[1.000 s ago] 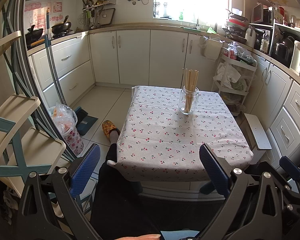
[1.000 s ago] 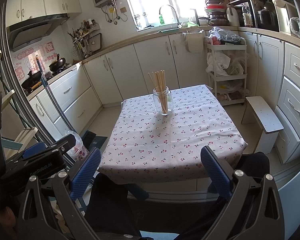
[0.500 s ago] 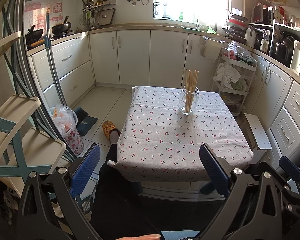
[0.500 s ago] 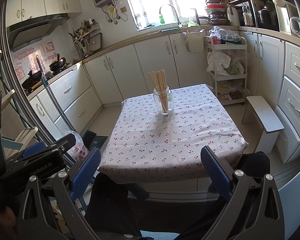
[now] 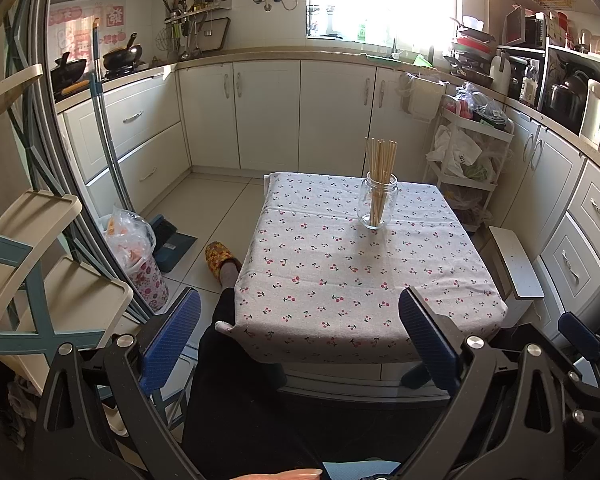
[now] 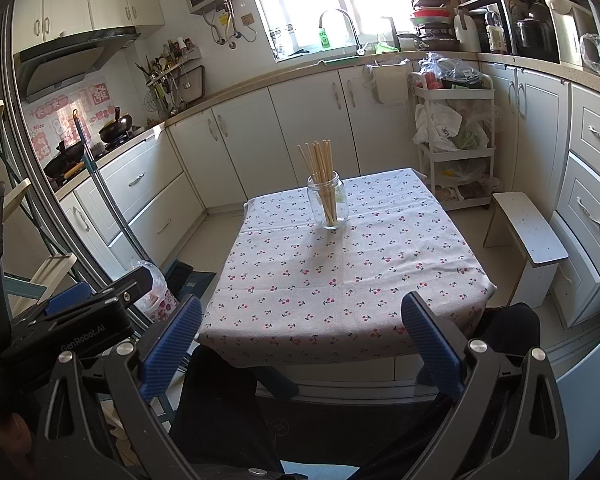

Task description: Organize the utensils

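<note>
A clear glass jar (image 5: pixel 377 205) (image 6: pixel 327 205) stands upright toward the far side of a table with a cherry-print cloth (image 5: pixel 364 280) (image 6: pixel 340 276). Several wooden chopsticks (image 5: pixel 380 168) (image 6: pixel 321 172) stand in the jar. My left gripper (image 5: pixel 300 332) is open with nothing between its blue pads, held well back from the table's near edge. My right gripper (image 6: pixel 300 332) is likewise open with nothing in it, short of the table. The left gripper's body (image 6: pixel 80 320) shows at the lower left of the right wrist view.
A person's dark-clothed leg (image 5: pixel 236 360) and yellow slipper (image 5: pixel 220 258) are beside the table's left front corner. A white stool (image 6: pixel 528 236) and a storage trolley (image 6: pixel 452 140) stand to the right. A bagged bin (image 5: pixel 134 256), dustpan and broom stand at left, cabinets all around.
</note>
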Demonstrator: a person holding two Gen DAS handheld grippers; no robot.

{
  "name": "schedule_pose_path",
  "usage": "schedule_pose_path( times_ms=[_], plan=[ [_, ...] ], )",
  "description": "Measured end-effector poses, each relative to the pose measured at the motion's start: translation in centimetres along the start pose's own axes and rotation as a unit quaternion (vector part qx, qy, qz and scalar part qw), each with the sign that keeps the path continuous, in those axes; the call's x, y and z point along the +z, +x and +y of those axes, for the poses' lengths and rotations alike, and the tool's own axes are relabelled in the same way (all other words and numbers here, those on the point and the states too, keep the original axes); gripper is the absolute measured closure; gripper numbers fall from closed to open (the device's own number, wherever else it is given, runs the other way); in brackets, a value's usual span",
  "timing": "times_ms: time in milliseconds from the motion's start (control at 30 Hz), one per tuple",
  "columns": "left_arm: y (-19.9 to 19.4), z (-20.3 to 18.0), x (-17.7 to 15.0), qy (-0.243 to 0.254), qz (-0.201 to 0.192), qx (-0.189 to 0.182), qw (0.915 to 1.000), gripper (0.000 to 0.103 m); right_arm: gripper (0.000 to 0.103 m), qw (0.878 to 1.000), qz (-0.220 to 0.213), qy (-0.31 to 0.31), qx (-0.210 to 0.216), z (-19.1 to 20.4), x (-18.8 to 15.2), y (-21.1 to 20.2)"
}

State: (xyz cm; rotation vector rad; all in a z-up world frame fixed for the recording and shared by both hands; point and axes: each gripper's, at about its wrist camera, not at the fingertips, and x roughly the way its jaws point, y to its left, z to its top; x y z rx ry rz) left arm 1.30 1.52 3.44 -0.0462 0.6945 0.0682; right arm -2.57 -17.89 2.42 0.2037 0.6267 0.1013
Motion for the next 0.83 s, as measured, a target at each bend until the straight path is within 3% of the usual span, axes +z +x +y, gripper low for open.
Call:
schedule_pose_path(
  times_ms=[267, 433, 833],
  plan=[
    [0.1, -0.1, 0.0, -0.002, 0.004, -0.006, 1.0, 0.008, 0.007, 1.0, 0.0, 0.0, 0.0, -0.1, 0.0, 0.1],
    [-1.1, -0.5, -0.2, 0.004, -0.033, -0.005, 0.9994, 0.008, 0.007, 1.0, 0.0, 0.0, 0.0, -0.1, 0.0, 0.0],
    [-0.7, 0.0, 0.0, -0.004, -0.02, -0.011, 0.9997, 0.008, 0.007, 1.0, -0.004, -0.004, 0.001, 0.8, -0.3, -0.4]
  ],
)
